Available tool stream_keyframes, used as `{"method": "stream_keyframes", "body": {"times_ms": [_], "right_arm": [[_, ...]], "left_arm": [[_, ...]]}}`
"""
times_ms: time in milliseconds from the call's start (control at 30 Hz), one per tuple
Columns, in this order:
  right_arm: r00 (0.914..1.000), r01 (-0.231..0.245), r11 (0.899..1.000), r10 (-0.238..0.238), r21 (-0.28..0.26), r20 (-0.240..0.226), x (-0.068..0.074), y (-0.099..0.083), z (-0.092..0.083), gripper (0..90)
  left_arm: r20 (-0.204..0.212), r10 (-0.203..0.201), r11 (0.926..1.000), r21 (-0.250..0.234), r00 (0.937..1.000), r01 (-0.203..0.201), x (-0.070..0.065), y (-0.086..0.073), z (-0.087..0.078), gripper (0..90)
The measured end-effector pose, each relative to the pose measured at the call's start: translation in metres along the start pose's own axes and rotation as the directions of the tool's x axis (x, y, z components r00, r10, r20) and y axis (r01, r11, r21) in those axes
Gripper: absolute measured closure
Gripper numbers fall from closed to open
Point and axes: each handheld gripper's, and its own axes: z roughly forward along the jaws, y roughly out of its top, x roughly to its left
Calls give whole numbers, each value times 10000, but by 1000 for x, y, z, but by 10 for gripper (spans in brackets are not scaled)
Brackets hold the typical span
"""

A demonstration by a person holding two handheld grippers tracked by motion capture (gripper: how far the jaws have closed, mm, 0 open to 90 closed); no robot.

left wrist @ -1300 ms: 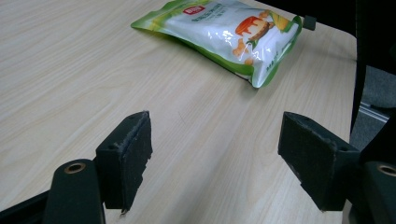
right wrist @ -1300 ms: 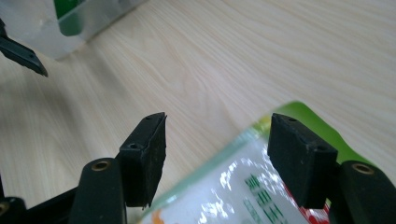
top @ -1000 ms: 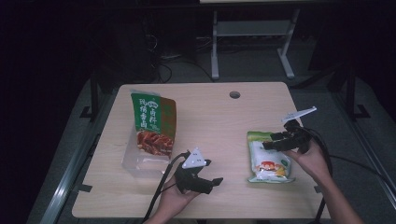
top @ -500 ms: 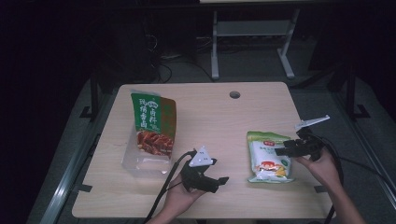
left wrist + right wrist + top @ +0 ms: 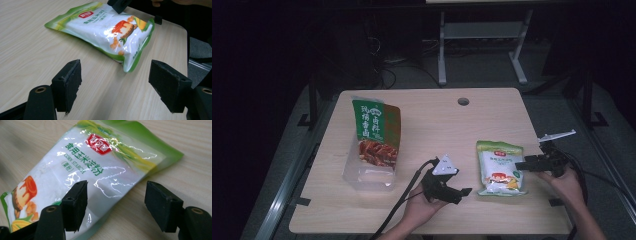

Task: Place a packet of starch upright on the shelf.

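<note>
1. Now, against the earlier frames: the right tongs (image 5: 523, 165) have come lower and closer to the worktop (image 5: 437, 125), poised at the right edge of the corn starch pouch (image 5: 500, 167); the left tongs (image 5: 462, 192) have shifted toward the pouch's near left corner.
2. Left tongs: jaws spread wide, nothing between them; pouch lies flat just ahead of them.
3. Right tongs: jaws apart, straddling the pouch's edge without pressing it.
4. Pouch, white and green: red brand badge, Chinese characters, "CORN STARCH" legible in the right gripper view.
5. Green snack bag (image 5: 374, 135), Chinese lettering, unreadable, well left of the left tongs, on a clear tub (image 5: 367, 177).
</note>
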Motion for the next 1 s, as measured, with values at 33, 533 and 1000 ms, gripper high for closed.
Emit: {"method": "stream_keyframes", "body": {"times_ms": [33,533,1000], "right_arm": [[9998,-141,9999,140,-81,-137,-2,-1,0,340],[9884,-735,9963,668,-447,-1364,-5,-13,3,486],[9878,-414,9988,369,-267,-1515,12,-15,6,502]], "left_arm": [[36,-3,10000,14,10000,3,-1,1,4,255],[167,74,9996,285,9998,-79,-4,4,25,255],[87,82,9994,327,9999,-85,-1,2,25,255]]}}
